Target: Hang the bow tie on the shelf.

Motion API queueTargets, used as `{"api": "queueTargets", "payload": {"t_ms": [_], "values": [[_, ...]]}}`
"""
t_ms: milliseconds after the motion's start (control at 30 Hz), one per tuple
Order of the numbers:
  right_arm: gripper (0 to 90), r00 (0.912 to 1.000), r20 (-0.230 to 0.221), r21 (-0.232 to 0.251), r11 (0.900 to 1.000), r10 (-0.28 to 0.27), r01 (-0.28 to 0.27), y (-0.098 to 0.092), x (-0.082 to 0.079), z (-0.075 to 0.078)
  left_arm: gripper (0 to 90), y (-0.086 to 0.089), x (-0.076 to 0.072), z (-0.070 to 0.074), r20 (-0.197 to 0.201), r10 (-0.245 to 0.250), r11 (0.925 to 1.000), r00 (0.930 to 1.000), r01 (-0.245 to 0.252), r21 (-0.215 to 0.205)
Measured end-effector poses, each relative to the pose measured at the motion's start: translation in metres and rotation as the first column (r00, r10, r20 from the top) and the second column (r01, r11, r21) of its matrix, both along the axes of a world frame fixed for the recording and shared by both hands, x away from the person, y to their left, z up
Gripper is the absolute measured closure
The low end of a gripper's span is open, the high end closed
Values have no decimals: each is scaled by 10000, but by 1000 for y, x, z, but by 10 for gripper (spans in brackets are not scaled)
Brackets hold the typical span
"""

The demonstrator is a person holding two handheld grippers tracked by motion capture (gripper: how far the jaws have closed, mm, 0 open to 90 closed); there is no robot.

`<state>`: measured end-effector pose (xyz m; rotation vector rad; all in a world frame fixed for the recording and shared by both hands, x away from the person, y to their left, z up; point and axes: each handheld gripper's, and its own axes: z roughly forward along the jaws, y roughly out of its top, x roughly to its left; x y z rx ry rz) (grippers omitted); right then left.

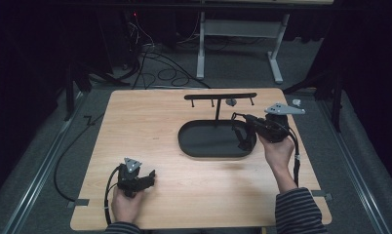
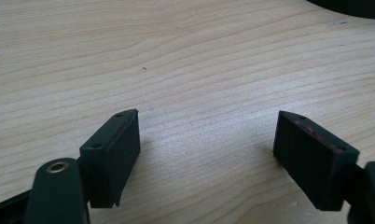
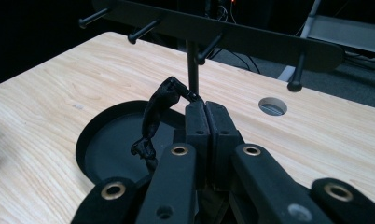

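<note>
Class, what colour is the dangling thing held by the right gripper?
Black; the dangling thing shows best in the right gripper view, pinched by the right gripper.

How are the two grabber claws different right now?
The left gripper has its jaws wide apart with nothing between them; the right gripper has its jaws pressed together on a thin black strap.
The left gripper sits low over bare wooden table; the right gripper is over the black oval tray, near the stand's peg bar.
Both are black, two-jawed, and held by a hand.
</note>
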<state>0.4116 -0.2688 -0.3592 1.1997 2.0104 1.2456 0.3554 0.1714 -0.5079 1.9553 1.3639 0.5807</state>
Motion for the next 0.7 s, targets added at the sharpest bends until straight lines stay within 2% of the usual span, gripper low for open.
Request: {"api": "queueTargets", "payload": {"t_ms": [700], "values": [[900,9998,129,80,9998,-165,164,9,22,13,232,0,0,0,-2,-7,10000,10000,7,5]]}}
